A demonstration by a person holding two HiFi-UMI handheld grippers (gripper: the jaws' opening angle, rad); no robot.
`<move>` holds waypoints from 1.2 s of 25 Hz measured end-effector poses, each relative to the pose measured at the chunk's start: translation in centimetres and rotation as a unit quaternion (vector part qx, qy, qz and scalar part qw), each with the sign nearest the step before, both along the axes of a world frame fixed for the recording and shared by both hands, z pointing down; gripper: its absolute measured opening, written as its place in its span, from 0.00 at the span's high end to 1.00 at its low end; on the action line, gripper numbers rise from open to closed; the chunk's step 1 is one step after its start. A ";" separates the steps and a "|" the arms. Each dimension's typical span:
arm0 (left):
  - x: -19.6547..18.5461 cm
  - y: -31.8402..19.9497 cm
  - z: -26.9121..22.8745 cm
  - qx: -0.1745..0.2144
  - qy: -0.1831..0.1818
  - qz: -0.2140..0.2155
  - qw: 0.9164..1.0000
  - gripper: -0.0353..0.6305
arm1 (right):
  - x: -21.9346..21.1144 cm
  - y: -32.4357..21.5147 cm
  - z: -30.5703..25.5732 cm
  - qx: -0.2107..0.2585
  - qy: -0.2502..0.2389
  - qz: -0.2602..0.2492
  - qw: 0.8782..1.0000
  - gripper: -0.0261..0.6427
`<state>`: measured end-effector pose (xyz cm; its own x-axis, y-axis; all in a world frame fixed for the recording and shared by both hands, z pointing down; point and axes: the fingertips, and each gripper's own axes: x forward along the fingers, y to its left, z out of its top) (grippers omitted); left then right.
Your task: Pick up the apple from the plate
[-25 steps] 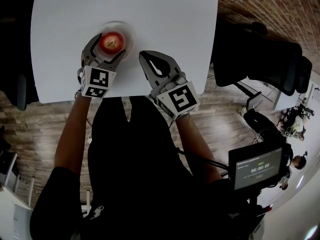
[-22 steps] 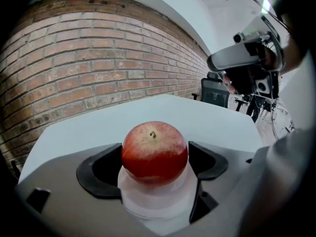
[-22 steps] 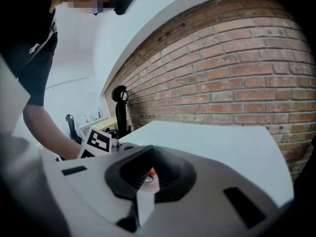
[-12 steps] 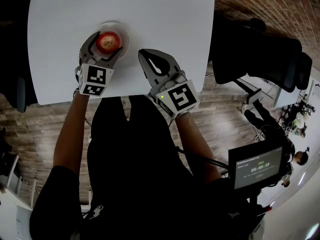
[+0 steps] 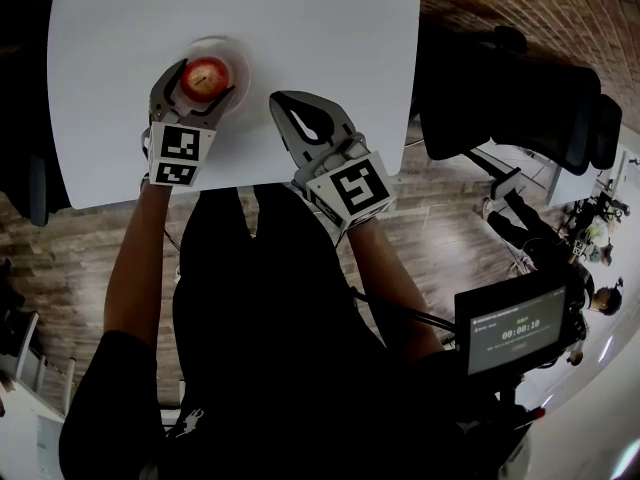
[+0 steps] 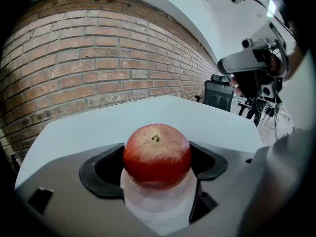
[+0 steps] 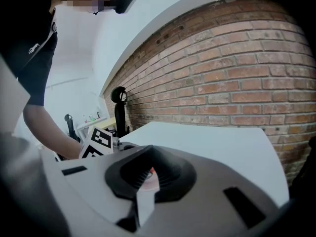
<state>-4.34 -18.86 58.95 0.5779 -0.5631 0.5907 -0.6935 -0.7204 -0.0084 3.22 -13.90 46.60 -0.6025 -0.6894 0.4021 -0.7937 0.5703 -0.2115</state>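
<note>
Wht table (image 5: pixel 320 28) w/ plate (image 5: pixel 243 58), apple (image 5: pixel 205 76); brick wall (image 6: pixel 89 68).

Cuts off the bench (image 5: pixel 320 48) at 12 o'clock in the head view; hides most of the plate (image 5: pixel 238 50) beneath the apple (image 5: pixel 205 76).

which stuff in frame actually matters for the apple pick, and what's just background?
In the job:
apple
plate under it
left gripper, jaws against the apple's sides
table carrying the plate

Just about:
right gripper, shut and empty, over the table's near edge
office chair
timer screen
brick wall
</note>
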 end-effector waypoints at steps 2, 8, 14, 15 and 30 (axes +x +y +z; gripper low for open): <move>0.0 0.0 0.1 0.000 -0.001 -0.002 1.000 0.34 | 0.2 0.1 0.0 0.002 0.003 -0.002 1.000 0.96; -0.4 0.4 -0.8 0.008 -0.003 -0.002 1.000 0.34 | -0.4 0.5 -1.2 0.012 0.007 -0.003 1.000 0.96; -0.1 0.5 -1.3 0.012 -0.003 -0.001 1.000 0.34 | -0.2 0.9 -2.0 0.022 0.011 -0.007 1.000 0.96; 0.0 0.5 -1.4 0.013 -0.002 0.000 1.000 0.34 | -0.1 0.9 -2.1 0.025 0.012 -0.007 1.000 0.96; 0.9 1.0 -3.5 0.029 0.001 -0.007 1.000 0.34 | -0.1 1.1 -3.6 0.050 0.002 -0.014 0.999 0.96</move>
<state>-3.44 -17.82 55.42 0.5704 -0.6048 0.5558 -0.7038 -0.7087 -0.0489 3.16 -12.81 43.04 -0.6207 -0.7088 0.3350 -0.7778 0.6105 -0.1495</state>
